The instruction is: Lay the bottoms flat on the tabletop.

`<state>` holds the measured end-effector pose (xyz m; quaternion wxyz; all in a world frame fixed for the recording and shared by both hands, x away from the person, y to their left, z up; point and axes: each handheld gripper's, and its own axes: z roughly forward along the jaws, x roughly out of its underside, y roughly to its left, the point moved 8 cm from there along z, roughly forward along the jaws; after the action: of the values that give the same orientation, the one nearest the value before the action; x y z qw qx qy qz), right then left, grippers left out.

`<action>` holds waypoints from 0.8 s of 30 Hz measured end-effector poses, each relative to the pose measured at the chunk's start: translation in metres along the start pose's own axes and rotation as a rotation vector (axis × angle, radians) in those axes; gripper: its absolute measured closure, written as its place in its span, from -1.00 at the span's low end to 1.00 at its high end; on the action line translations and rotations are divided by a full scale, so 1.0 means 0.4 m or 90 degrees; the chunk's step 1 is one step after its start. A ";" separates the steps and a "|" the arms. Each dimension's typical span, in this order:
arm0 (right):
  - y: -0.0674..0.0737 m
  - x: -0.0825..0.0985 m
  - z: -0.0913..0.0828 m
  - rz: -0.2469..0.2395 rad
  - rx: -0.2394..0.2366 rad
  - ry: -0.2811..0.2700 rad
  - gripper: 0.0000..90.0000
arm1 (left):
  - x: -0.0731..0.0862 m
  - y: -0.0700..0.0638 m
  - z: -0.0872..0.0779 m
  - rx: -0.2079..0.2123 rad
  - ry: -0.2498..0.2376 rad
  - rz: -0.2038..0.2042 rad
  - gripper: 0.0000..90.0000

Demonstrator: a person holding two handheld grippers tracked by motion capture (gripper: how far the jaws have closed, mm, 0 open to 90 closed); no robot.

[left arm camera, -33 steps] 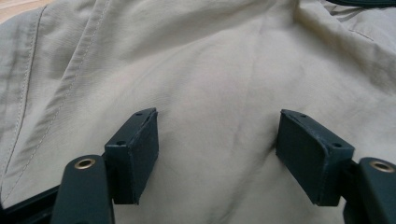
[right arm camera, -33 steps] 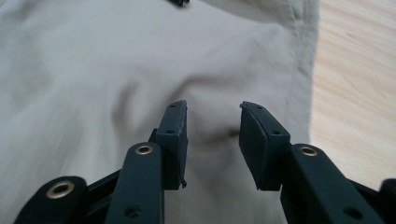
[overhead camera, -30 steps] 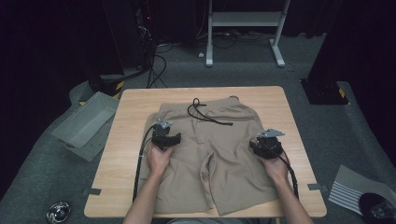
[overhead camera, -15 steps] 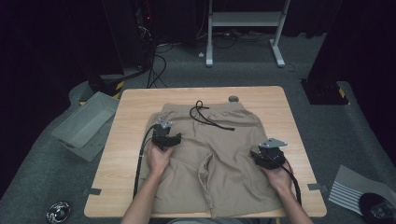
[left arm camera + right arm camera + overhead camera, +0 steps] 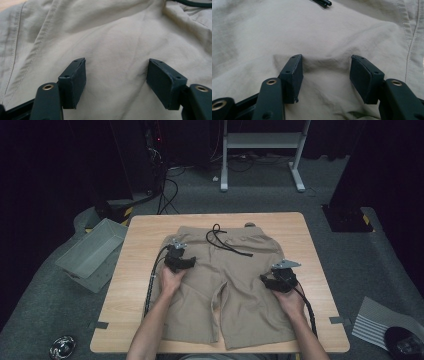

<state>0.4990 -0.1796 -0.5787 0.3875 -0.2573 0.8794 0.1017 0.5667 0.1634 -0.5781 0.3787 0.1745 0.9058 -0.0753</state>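
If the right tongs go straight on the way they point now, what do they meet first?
Most likely the shorts. The right tongs stand open over the beige cloth, and their jaws have just been opening. A low fold of cloth lies between them, not pinched. The black drawstring lies farther on.

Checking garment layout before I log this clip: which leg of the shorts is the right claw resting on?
The right claw rests on the shorts' leg at the high view's right, by its outer side seam; the left claw sits higher, near the waistband.
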 end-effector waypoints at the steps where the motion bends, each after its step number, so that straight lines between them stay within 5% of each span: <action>1: 0.000 0.000 0.000 0.000 0.002 -0.001 -0.07 | -0.001 -0.004 -0.010 0.005 0.002 0.001 -0.25; 7: 0.002 0.000 -0.002 -0.014 0.021 -0.004 -0.09 | 0.021 -0.012 -0.133 0.024 -0.043 -0.014 -0.11; 13: -0.001 0.002 -0.002 -0.001 0.012 -0.001 -0.11 | 0.114 0.018 -0.207 -0.020 -0.019 -0.011 0.13; 21: -0.002 0.002 -0.002 0.001 0.008 -0.001 -0.11 | 0.158 0.044 -0.176 -0.024 0.051 -0.009 0.77; 24: -0.002 0.002 -0.002 0.002 0.007 -0.001 -0.12 | 0.147 0.050 -0.166 -0.018 0.054 -0.015 1.00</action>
<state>0.4984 -0.1807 -0.5788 0.3892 -0.2536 0.8801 0.0979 0.4921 0.2150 -0.5735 0.3415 0.1616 0.9240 -0.0596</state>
